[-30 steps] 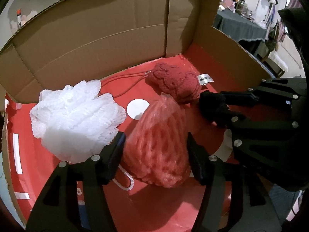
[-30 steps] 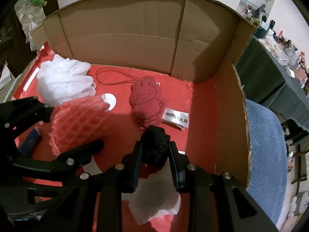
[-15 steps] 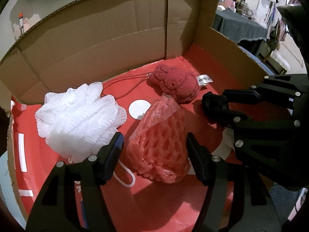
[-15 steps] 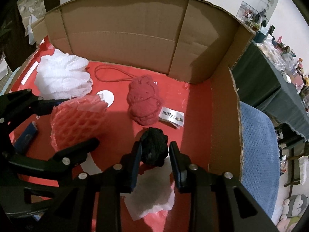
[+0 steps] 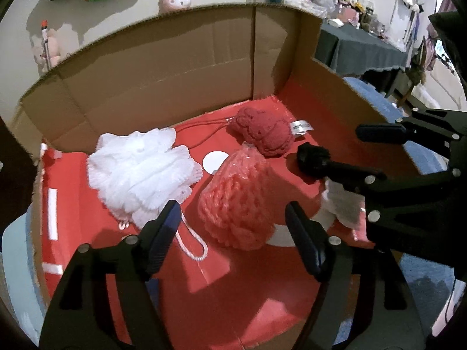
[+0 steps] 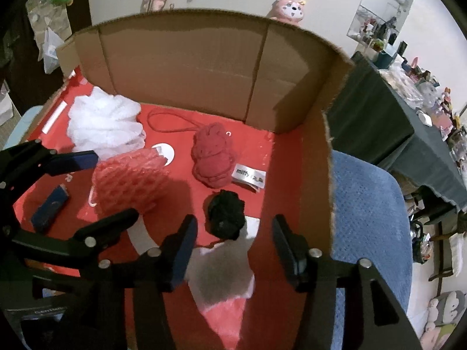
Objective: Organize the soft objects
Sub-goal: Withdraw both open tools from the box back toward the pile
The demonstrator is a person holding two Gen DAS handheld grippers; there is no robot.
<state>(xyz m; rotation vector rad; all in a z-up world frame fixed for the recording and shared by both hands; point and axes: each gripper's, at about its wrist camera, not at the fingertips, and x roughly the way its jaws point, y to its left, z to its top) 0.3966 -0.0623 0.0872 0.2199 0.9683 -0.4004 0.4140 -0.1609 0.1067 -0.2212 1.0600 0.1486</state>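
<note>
Both grippers have released since the earlier frames: the right gripper (image 6: pixel 233 236) was clamped on the black pompom (image 6: pixel 226 217) and now stands clear of it, and the left gripper (image 5: pixel 233 218) has drawn back from the pink foam net (image 5: pixel 238 201) it bracketed.

Right gripper: jaws are opening, pads apart on either side of the pompom and not touching it. The pompom rests on the red floor of the cardboard box (image 6: pixel 186 61), at the far edge of a white tissue (image 6: pixel 221 274) and just in front of the red knitted toy (image 6: pixel 213 157). A white label (image 6: pixel 249 175) lies beside that toy.

Left gripper: jaws are opening, with nothing pressed between them. The foam net sits on the floor just beyond the fingertips, between the white bath pouf (image 5: pixel 140 175) on its left and the pompom on its right. The pouf's white cord (image 5: pixel 192 246) loops toward the left finger.

A blue item (image 6: pixel 49 208) lies on the floor near the box's left side; what it is cannot be told.
</note>
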